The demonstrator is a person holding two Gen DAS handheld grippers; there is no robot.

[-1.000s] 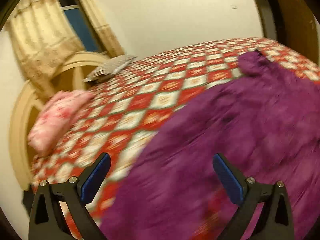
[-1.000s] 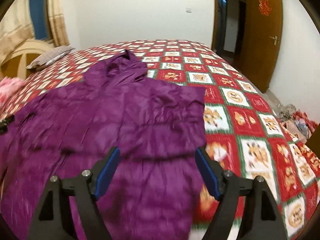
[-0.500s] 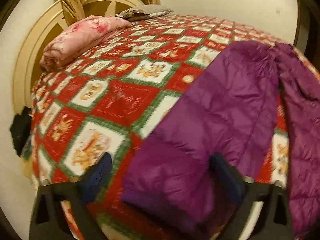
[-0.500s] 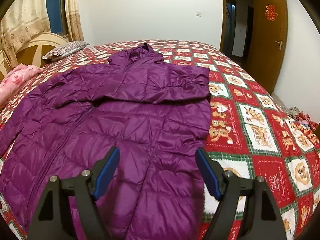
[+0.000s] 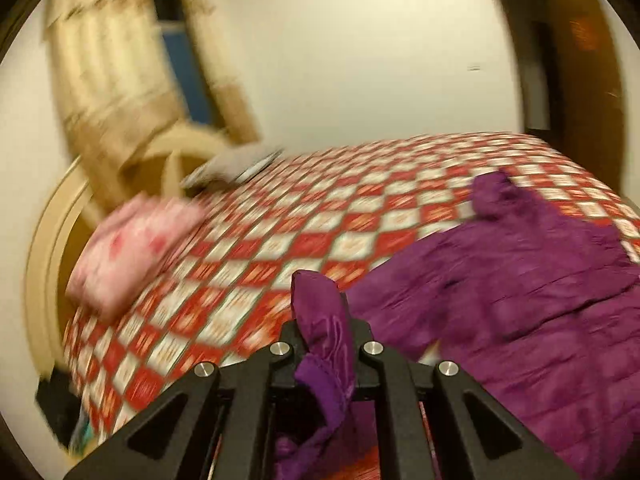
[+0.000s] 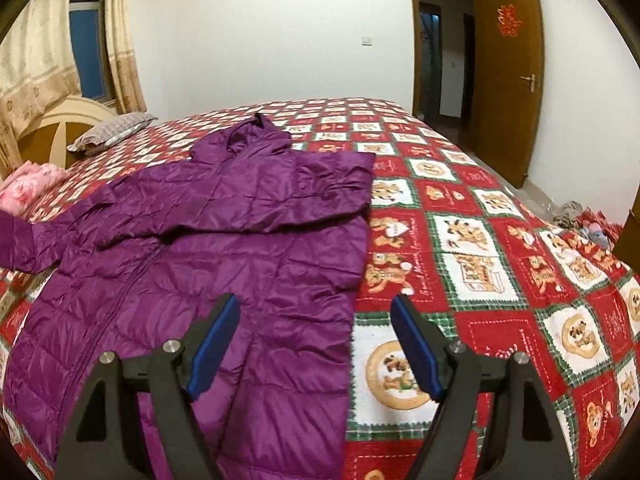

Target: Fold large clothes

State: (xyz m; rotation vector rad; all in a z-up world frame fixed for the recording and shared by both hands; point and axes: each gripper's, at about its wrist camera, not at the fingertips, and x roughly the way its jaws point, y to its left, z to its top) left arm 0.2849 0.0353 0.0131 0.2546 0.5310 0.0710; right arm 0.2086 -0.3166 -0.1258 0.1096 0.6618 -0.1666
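The purple padded jacket (image 6: 224, 240) lies spread front-up on the bed (image 6: 500, 240), hood toward twelve o'clock, its right sleeve already folded across the chest. The left tongs (image 5: 324, 332) are pressed together, pinching the left sleeve cuff (image 5: 320, 312), evidently to carry it inward. The right tongs (image 6: 316, 344) stand spread and empty above the hem at six o'clock, probably ready to steady it.

One purple jacket (image 6: 248, 240), two pillows (image 6: 114, 132), perhaps one blanket (image 6: 28, 188).
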